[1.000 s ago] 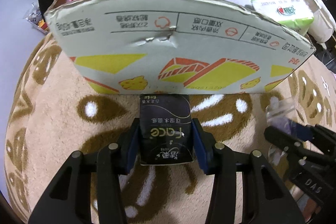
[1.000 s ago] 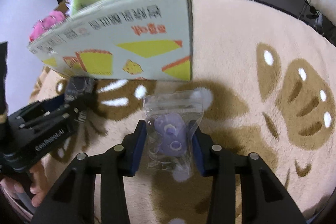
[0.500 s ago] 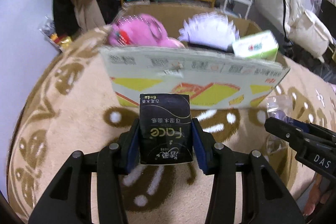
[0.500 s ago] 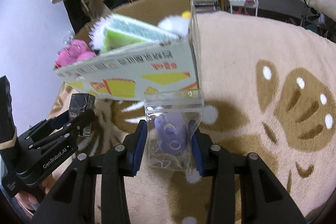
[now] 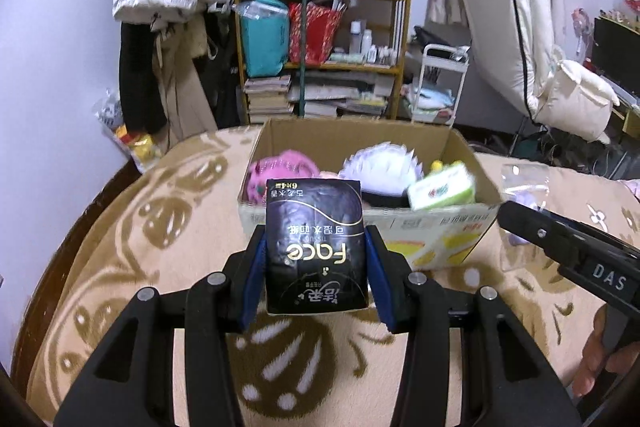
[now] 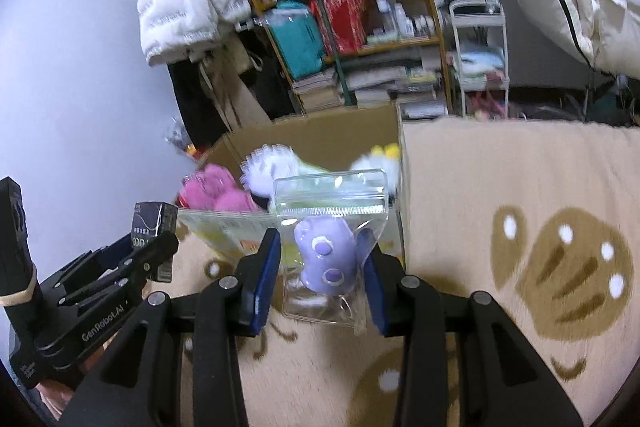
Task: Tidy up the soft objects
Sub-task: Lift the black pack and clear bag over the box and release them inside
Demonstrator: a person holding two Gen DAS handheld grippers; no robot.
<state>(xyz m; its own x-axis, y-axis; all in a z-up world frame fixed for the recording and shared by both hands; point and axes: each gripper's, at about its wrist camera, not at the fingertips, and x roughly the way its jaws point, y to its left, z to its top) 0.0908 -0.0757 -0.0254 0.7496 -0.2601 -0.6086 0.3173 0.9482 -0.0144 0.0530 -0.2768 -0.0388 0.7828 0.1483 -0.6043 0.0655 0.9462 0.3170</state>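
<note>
My left gripper (image 5: pixel 316 267) is shut on a black "Face" tissue pack (image 5: pixel 316 247), held in the air just in front of an open cardboard box (image 5: pixel 436 239). The box holds a pink plush (image 5: pixel 276 171), a white fluffy plush (image 5: pixel 380 167) and a green-and-white tissue pack (image 5: pixel 442 187). My right gripper (image 6: pixel 320 267) is shut on a clear zip bag with a purple plush (image 6: pixel 326 251), held before the box's near right corner (image 6: pixel 396 227). The left gripper also shows at the lower left of the right wrist view (image 6: pixel 120 267).
The box stands on a beige carpet with brown patterns (image 6: pixel 540 247). Behind it are a wooden shelf with books and bags (image 5: pixel 320 47), hanging coats (image 5: pixel 168 7), a white cart (image 5: pixel 444 75) and a cream chair (image 5: pixel 540 47).
Both grippers have risen with their loads. The views now look down over the box's front wall into its inside, where a second ago only the wall filled the frame.
</note>
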